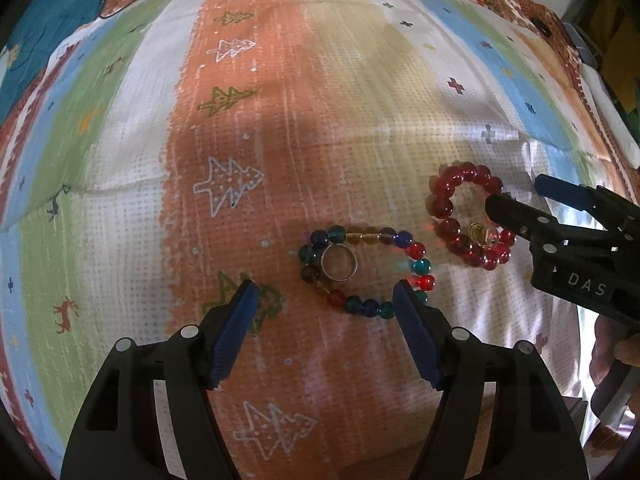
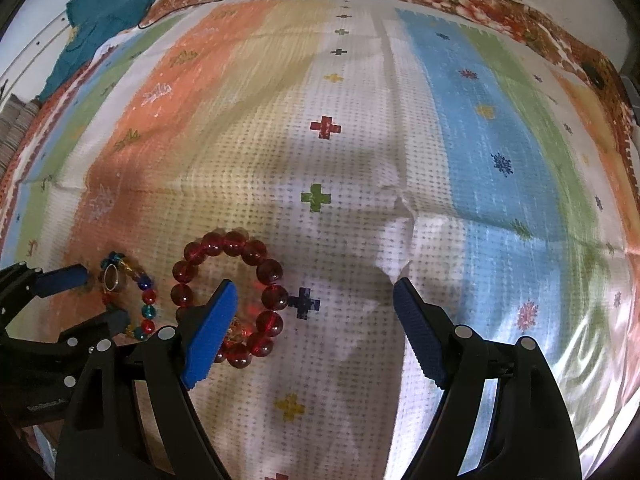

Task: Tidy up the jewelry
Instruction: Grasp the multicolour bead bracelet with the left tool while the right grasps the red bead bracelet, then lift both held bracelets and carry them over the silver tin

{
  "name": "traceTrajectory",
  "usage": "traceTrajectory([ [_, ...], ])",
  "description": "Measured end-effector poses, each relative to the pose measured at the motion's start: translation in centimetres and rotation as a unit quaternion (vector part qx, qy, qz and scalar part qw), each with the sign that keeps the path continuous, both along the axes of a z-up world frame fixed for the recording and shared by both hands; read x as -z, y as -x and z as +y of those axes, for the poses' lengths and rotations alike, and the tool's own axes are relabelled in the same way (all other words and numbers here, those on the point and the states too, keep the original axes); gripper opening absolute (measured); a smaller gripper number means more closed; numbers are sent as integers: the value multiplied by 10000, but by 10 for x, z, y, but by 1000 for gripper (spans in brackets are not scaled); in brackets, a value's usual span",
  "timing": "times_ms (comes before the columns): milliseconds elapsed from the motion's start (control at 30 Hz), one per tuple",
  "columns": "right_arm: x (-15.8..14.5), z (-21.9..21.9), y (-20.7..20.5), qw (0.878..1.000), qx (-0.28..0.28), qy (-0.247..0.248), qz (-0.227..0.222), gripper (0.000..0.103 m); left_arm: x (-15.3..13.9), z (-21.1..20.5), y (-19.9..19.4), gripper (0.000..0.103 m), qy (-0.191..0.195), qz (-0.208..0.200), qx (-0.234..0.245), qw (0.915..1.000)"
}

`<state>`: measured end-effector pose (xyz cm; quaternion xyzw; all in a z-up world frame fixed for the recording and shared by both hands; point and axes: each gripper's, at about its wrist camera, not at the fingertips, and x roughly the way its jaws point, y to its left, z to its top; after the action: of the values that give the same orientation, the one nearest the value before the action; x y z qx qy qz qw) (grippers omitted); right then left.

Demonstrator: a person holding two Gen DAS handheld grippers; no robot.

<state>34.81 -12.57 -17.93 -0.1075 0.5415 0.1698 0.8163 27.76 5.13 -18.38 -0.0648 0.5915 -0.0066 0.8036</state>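
L gripper (image 1: pixel 324 300) is hanging w/ jaws wide apart, nothing between the pads, pointing steeply down at the cloth. Its right pad is sitting just beside the 4 o'clock edge of the multicolour bead bracelet (image 1: pixel 366 270), overlapping a bead or two in view; can't tell if it's touching. Inside that loop, at its 9 o'clock side, a silver ring (image 1: pixel 339 266) is lying flat against the beads.

R gripper (image 2: pixel 314 300) is also gaping wide, gripping nothing. Its left pad is hovering over the red bead bracelet (image 2: pixel 230 296), covering the loop's 7 o'clock part in the R wrist view; the other pad is well apart over bare cloth at 3 o'clock. In the L wrist view the same gripper is coming in from 3 o'clock w/ one finger tip over the red loop's inner edge. A small gold piece (image 1: pixel 482 236), prob an earring or charm, too small to tell, is lying on the red beads at their 5 o'clock side.

All of it is resting on a striped patterned cloth (image 1: pixel 280 100); red bracelet is sitting near the multicolour one, at its 2 o'clock. A teal fabric item (image 2: pixel 108 4) is lying far off at 11 o'clock.

Progress: looking early. No tray or box is showing, nothing is being lifted, pieces are overlapping each other. Left, as I judge it: separating ring and gold bit from the bracelets, then laying each out.
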Motion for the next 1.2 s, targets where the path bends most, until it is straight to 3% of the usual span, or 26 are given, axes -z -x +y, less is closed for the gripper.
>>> traceTrajectory([
  [200, 4, 3, 3, 9997, -121, 189, -3, 80, 1, 3, 2, 61, 18, 40, -67, 10000],
  [367, 5, 0, 2, 9997, -112, 229, -7, 75, 3, 17, 3, 26, -143, 126, -440, 9988],
  [500, 5, -3, 1, 9998, -78, 193, 26, 69, 3, 19, 5, 24, -134, 115, -382, 9991],
  [567, 4, -4, 0, 9998, -72, 179, 28, 67, 4, 19, 7, 17, -208, 87, -393, 9990],
  [733, 4, -4, 1, 9998, -106, 180, 13, 52, 3, 21, 9, 14, -275, 77, -377, 9989],
  [900, 2, 0, 3, 9997, -196, 146, 65, 15, 2, 24, 5, 9, -308, 58, -397, 9987],
  [1200, -10, -2, 11, 9998, -196, -26, 27, 14, -13, 25, 3, 9, -250, -32, -450, 9987],
])
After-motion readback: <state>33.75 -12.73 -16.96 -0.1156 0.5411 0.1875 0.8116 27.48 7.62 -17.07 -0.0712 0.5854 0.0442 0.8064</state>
